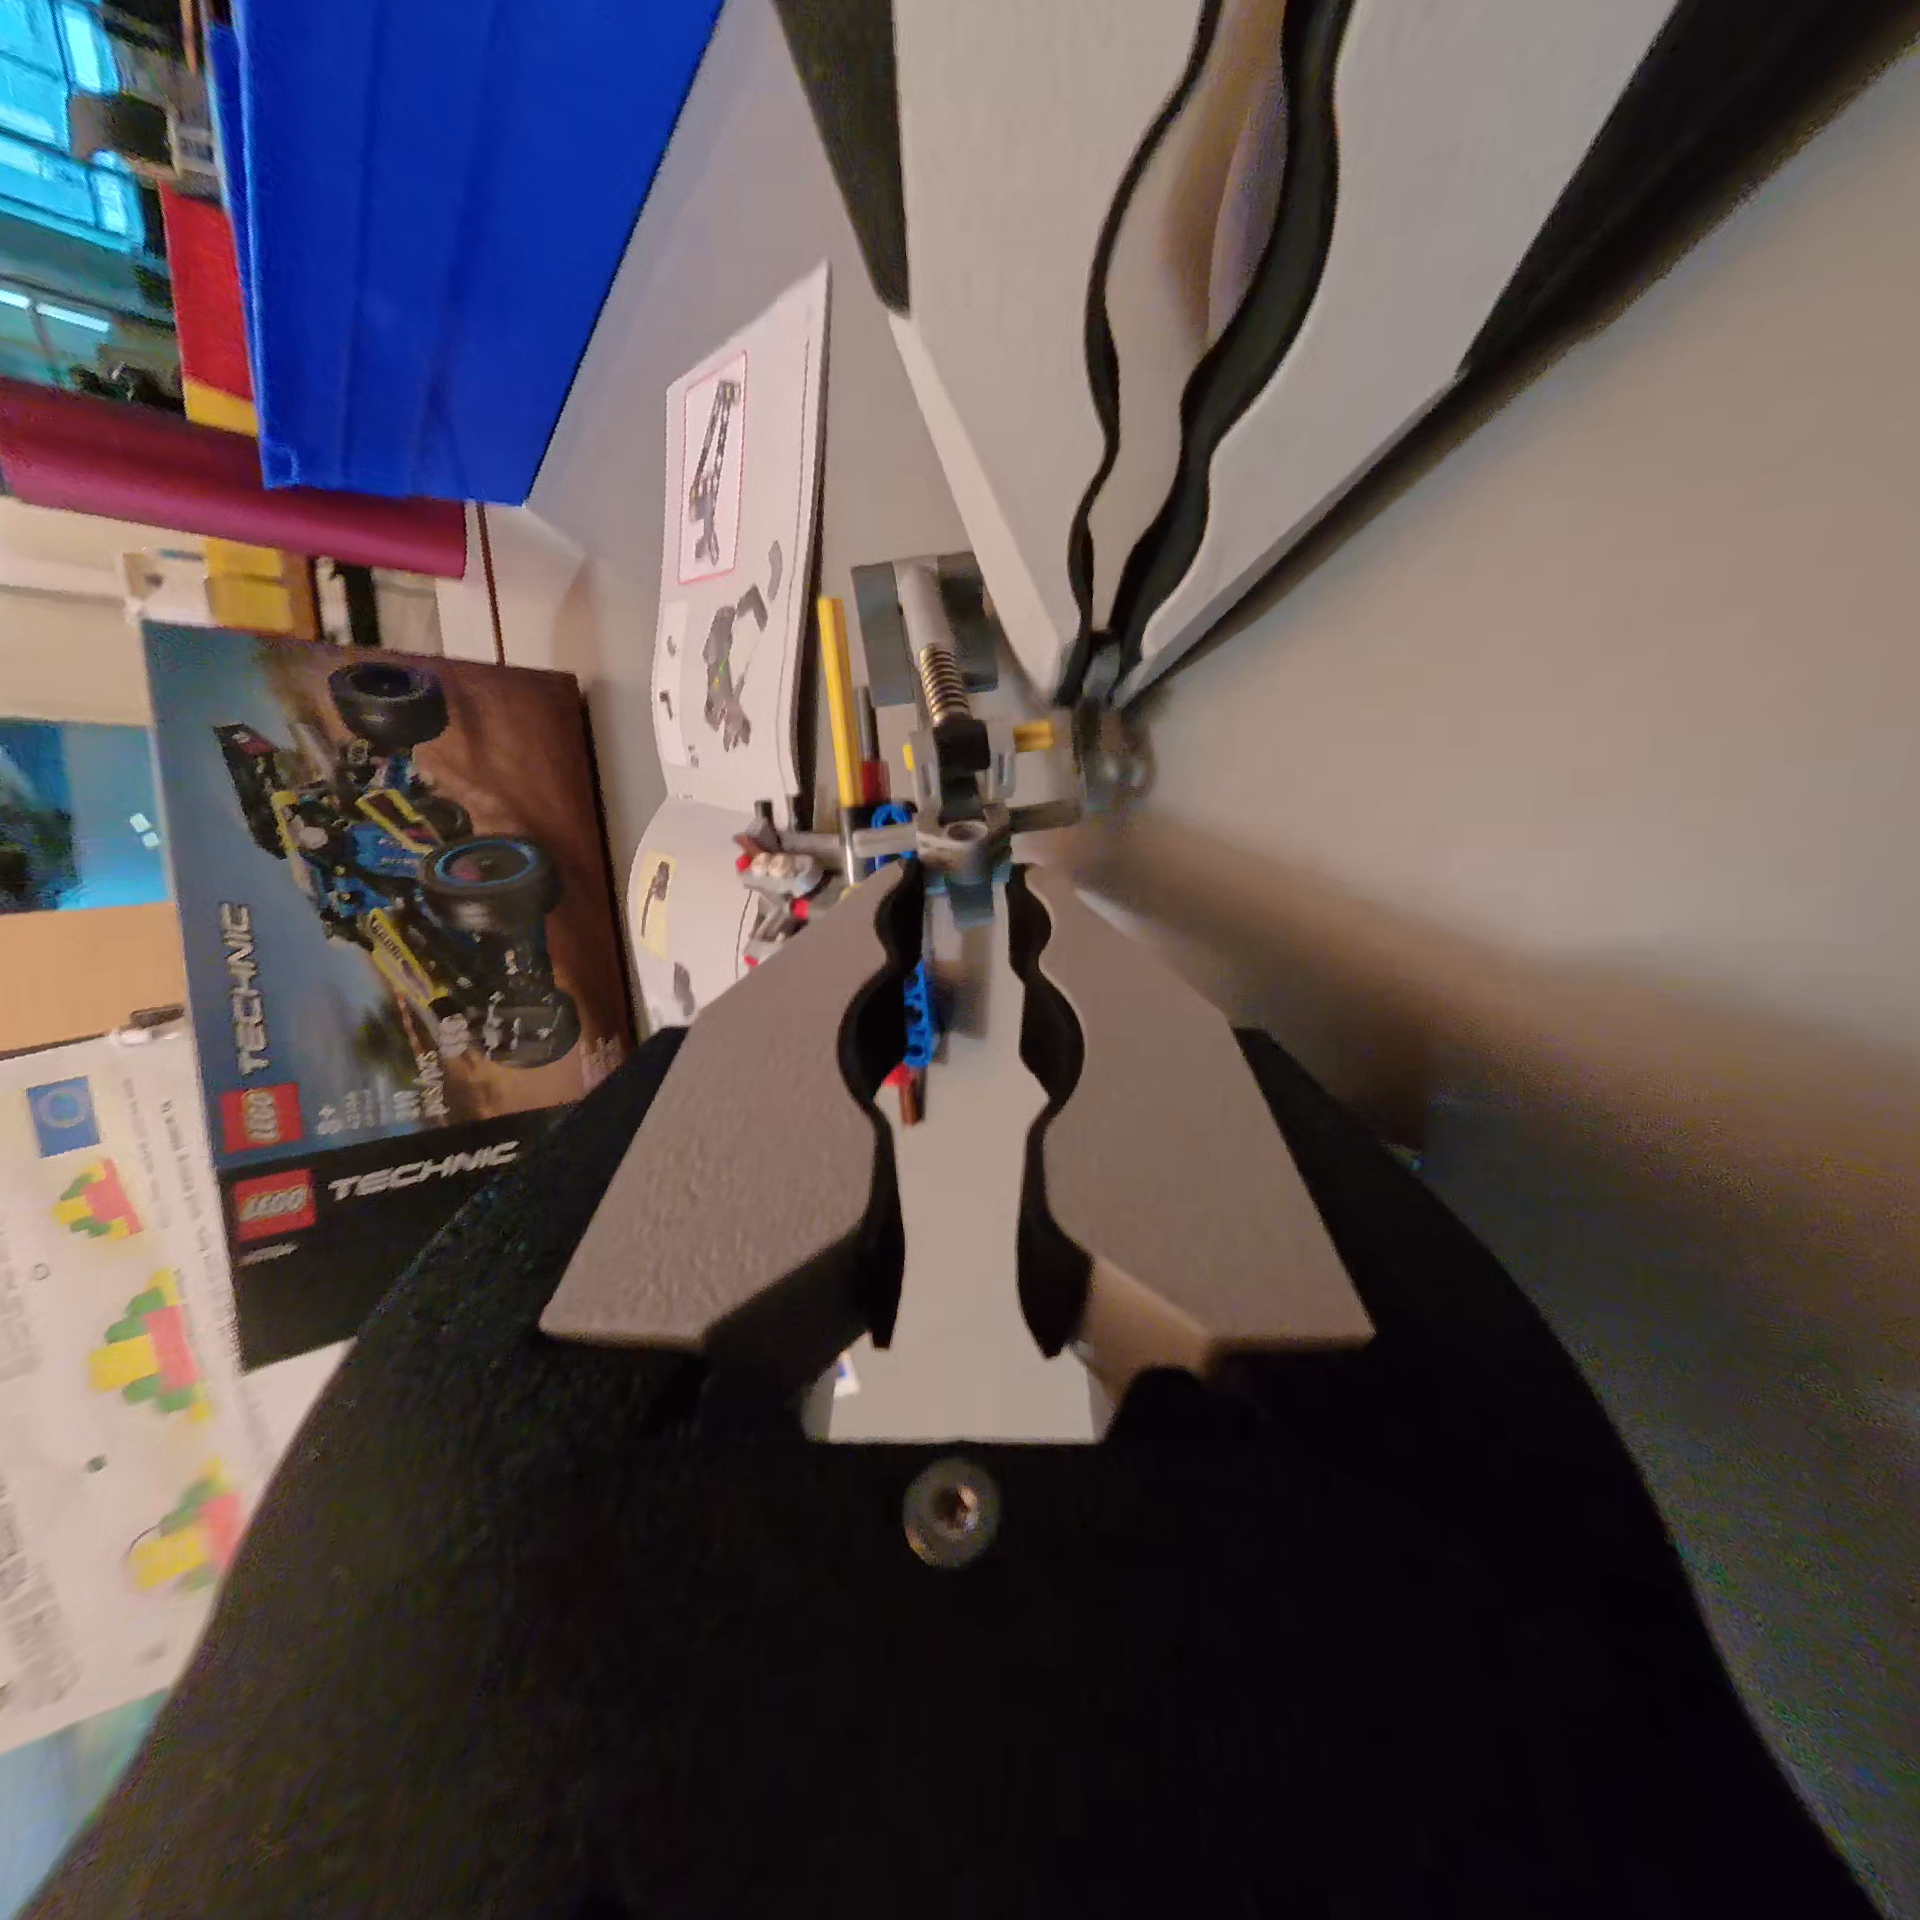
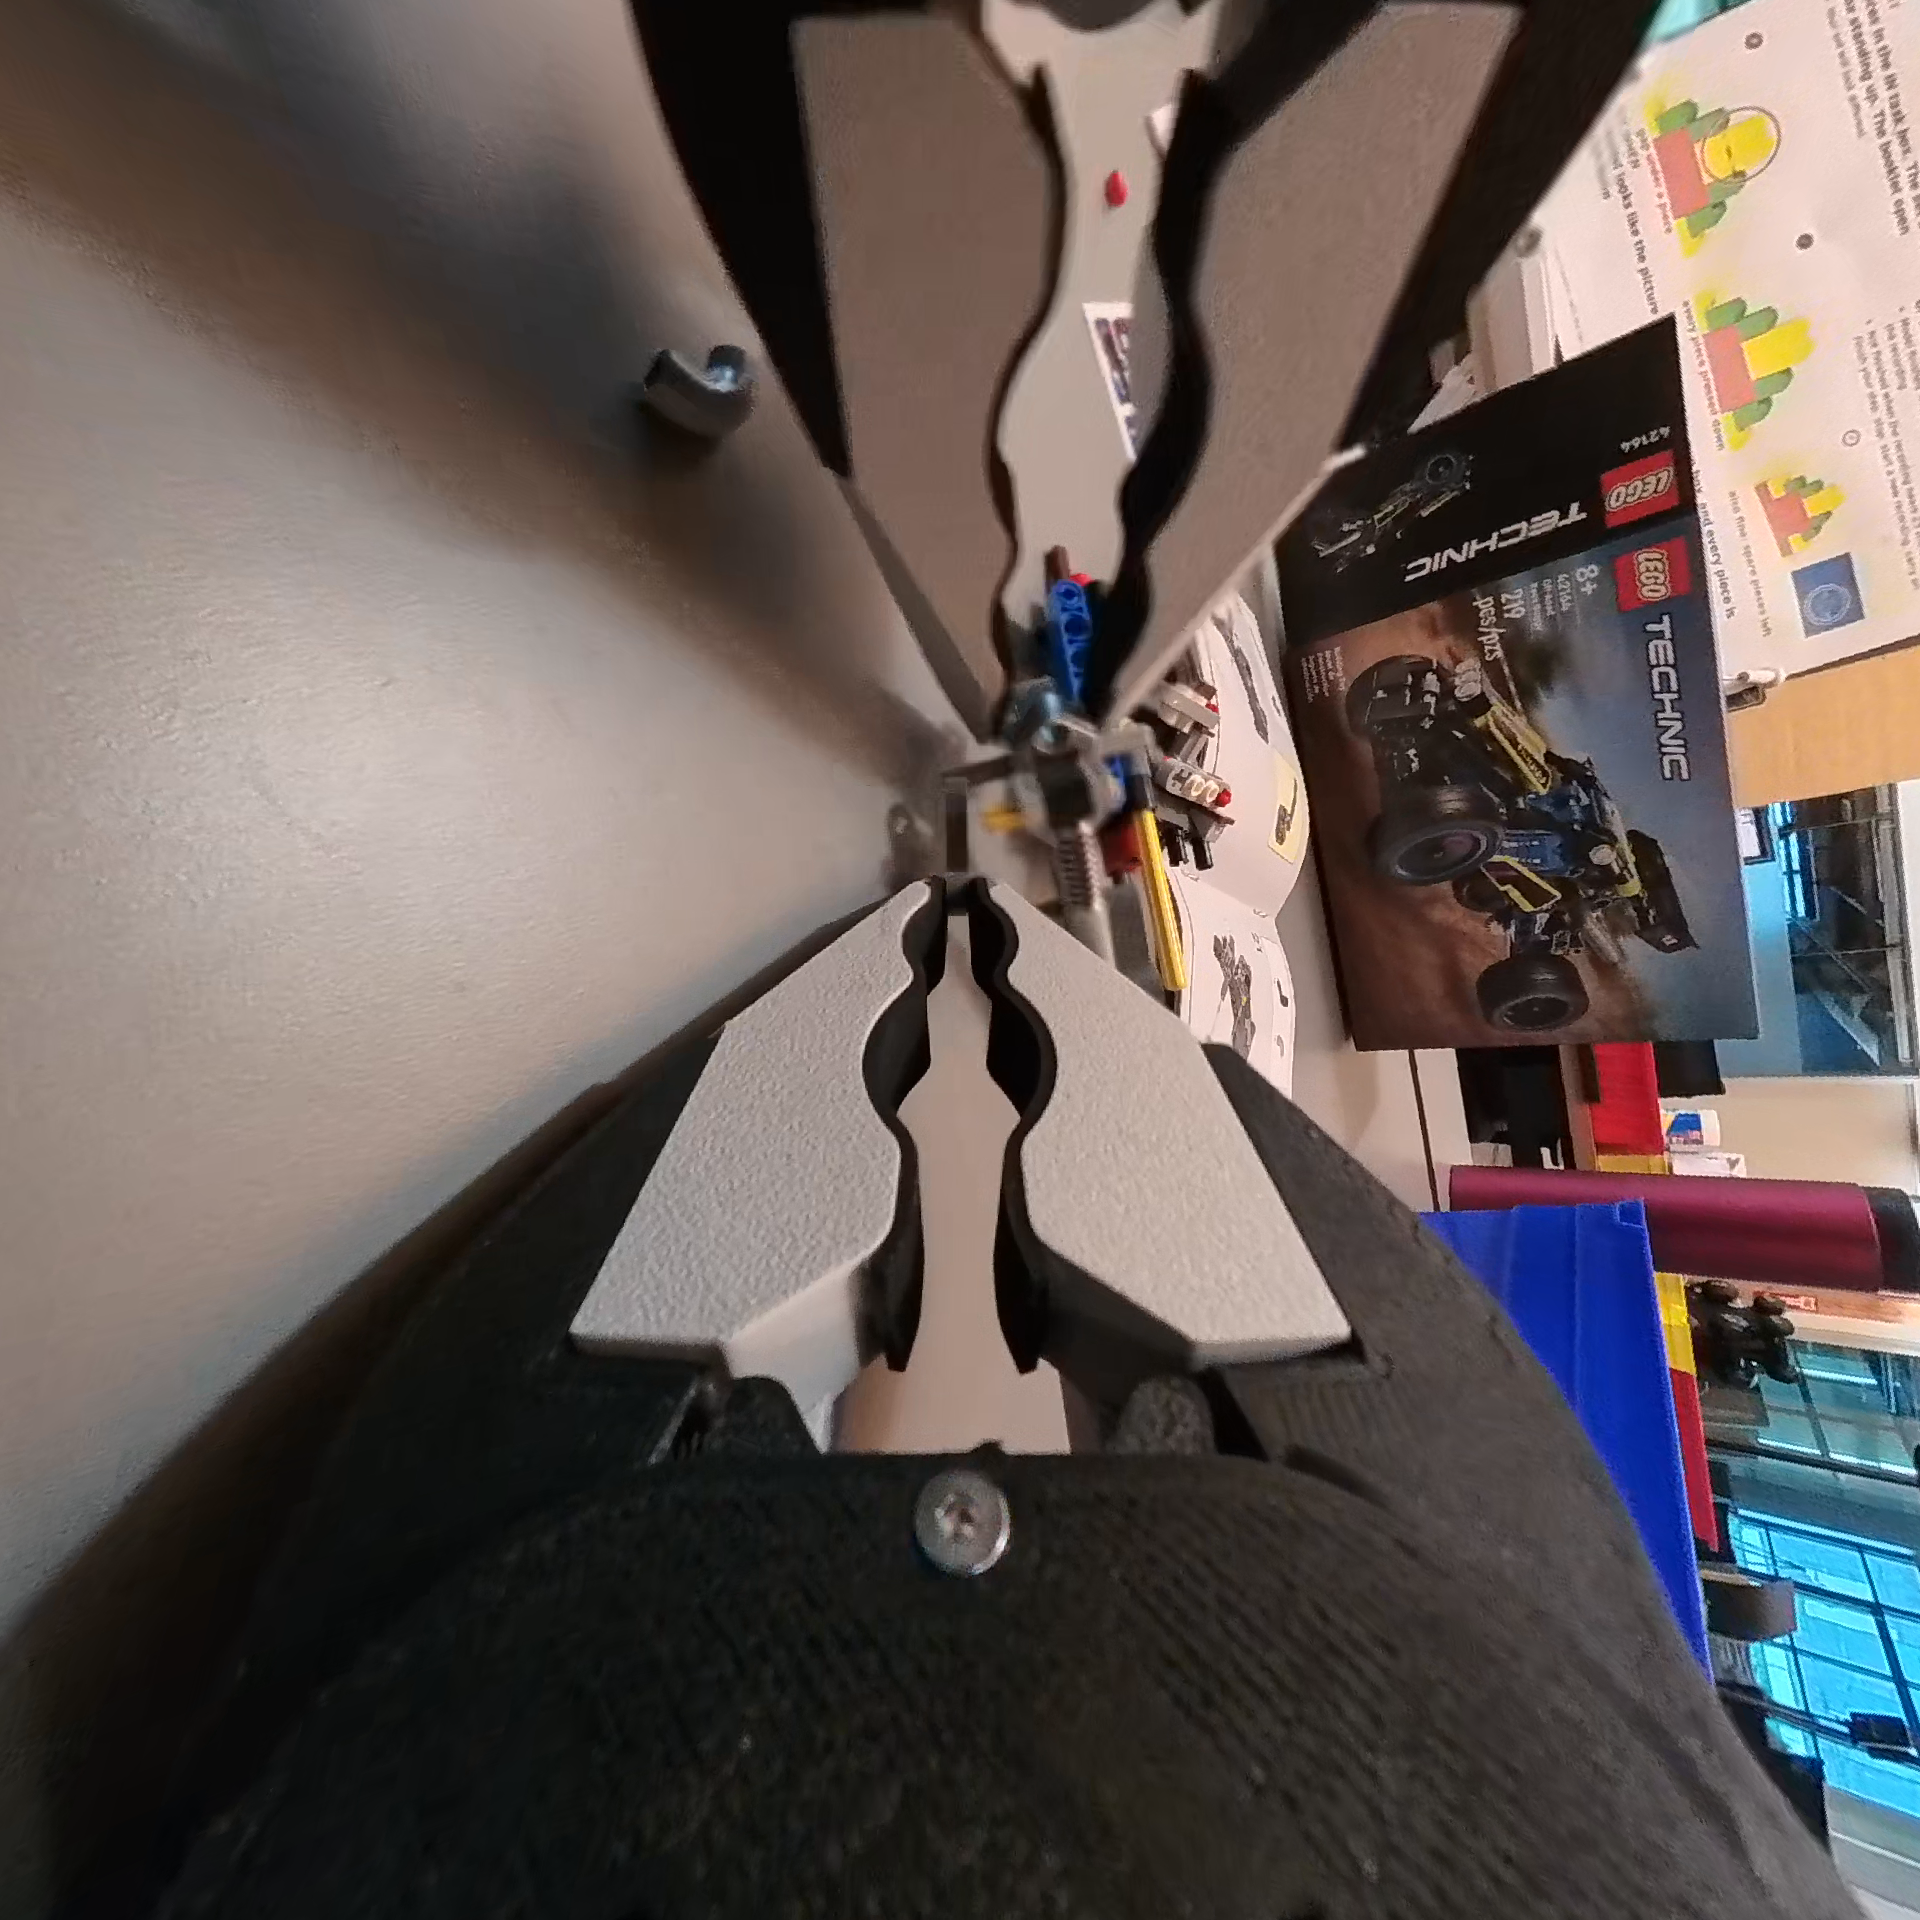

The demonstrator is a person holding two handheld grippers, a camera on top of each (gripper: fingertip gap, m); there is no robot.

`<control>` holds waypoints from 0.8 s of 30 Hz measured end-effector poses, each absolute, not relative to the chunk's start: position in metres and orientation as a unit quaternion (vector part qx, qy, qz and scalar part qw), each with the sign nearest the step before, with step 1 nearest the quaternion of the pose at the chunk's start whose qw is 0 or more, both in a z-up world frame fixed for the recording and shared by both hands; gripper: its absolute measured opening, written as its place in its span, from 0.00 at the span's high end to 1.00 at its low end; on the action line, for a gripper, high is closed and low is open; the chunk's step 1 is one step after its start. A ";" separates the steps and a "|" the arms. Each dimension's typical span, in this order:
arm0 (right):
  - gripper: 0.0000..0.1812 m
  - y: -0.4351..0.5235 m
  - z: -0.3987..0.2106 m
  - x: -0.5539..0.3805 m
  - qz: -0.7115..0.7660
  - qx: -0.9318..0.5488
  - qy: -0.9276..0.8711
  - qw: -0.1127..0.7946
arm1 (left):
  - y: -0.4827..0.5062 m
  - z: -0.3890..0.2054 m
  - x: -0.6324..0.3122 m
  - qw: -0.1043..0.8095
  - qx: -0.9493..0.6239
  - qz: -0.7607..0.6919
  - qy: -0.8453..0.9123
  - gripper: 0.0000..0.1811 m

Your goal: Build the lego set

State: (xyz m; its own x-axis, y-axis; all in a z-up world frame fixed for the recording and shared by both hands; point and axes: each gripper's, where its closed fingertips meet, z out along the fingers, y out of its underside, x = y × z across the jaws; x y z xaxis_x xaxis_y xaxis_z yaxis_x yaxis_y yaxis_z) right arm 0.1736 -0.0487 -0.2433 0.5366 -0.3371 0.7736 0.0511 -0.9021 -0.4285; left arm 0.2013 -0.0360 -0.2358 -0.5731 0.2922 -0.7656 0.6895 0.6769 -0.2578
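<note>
A half-built lego assembly (image 1: 951, 800) of grey beams, a blue part, a yellow axle (image 1: 836, 696) and a spring shock absorber (image 1: 940, 675) is held above the grey table (image 1: 1610, 748). My left gripper (image 1: 964, 883) is shut on its grey and blue end. My right gripper (image 2: 956, 885) faces it, shut on a thin grey beam (image 2: 952, 821) at the assembly's (image 2: 1081, 769) other side. The right gripper also shows in the left wrist view (image 1: 1091, 717), and the left gripper in the right wrist view (image 2: 1049, 707).
The lego box (image 1: 395, 935) stands behind, with the open instruction booklet (image 1: 738, 540) beside it. A blue bin (image 1: 436, 239) and a printed sheet with brick pictures (image 1: 94, 1299) flank the box. A loose grey piece (image 2: 691, 390) and a small red piece (image 2: 1117, 187) lie on the table. My left and right fingertips are right by each other.
</note>
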 end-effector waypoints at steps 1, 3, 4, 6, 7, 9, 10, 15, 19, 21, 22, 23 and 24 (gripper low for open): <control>0.99 -0.049 -0.243 0.174 -0.473 -0.852 0.087 0.206 | -0.035 -0.238 0.200 0.365 0.296 -0.267 0.841 0.93; 0.99 -0.048 -0.243 0.173 -0.471 -0.853 0.086 0.209 | -0.038 -0.239 0.195 0.367 0.290 -0.277 0.839 0.93; 0.99 -0.047 -0.243 0.173 -0.472 -0.853 0.080 0.208 | -0.038 -0.238 0.196 0.371 0.282 -0.275 0.841 0.93; 0.99 -0.047 -0.244 0.173 -0.476 -0.854 0.076 0.198 | -0.036 -0.233 0.203 0.390 0.262 -0.266 0.841 0.93; 0.99 -0.047 -0.244 0.173 -0.476 -0.853 0.076 0.199 | -0.035 -0.230 0.207 0.394 0.251 -0.267 0.843 0.93; 0.99 -0.049 -0.244 0.174 -0.476 -0.853 0.079 0.199 | -0.037 -0.228 0.206 0.376 0.230 -0.288 0.850 0.93; 0.99 -0.049 -0.243 0.174 -0.476 -0.852 0.080 0.202 | -0.039 -0.228 0.203 0.359 0.220 -0.303 0.855 0.93; 0.99 -0.046 -0.240 0.172 -0.460 -0.849 0.094 0.244 | -0.042 -0.229 0.193 0.262 0.176 -0.379 0.870 0.93; 0.99 -0.044 -0.235 0.171 -0.446 -0.843 0.105 0.282 | -0.043 -0.226 0.191 0.204 0.163 -0.425 0.867 0.93; 0.99 -0.044 -0.231 0.171 -0.441 -0.837 0.113 0.304 | -0.043 -0.223 0.189 0.182 0.162 -0.449 0.860 0.93; 0.99 -0.044 -0.230 0.170 -0.439 -0.836 0.113 0.311 | -0.043 -0.220 0.189 0.177 0.167 -0.461 0.853 0.93; 0.99 -0.043 -0.228 0.170 -0.440 -0.834 0.106 0.315 | -0.042 -0.219 0.190 0.177 0.170 -0.468 0.849 0.93; 0.99 -0.041 -0.228 0.168 -0.441 -0.833 0.096 0.319 | -0.041 -0.219 0.191 0.174 0.173 -0.471 0.847 0.93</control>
State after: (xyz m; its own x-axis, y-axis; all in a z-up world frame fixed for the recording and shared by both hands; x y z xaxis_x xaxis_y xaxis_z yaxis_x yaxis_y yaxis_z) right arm 0.1684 -0.0411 -0.2277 0.5925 -0.4418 0.6736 0.1214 -0.7777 -0.6168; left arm 0.1912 -0.0409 -0.2189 -0.8793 0.1292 -0.4585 0.4577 0.4960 -0.7380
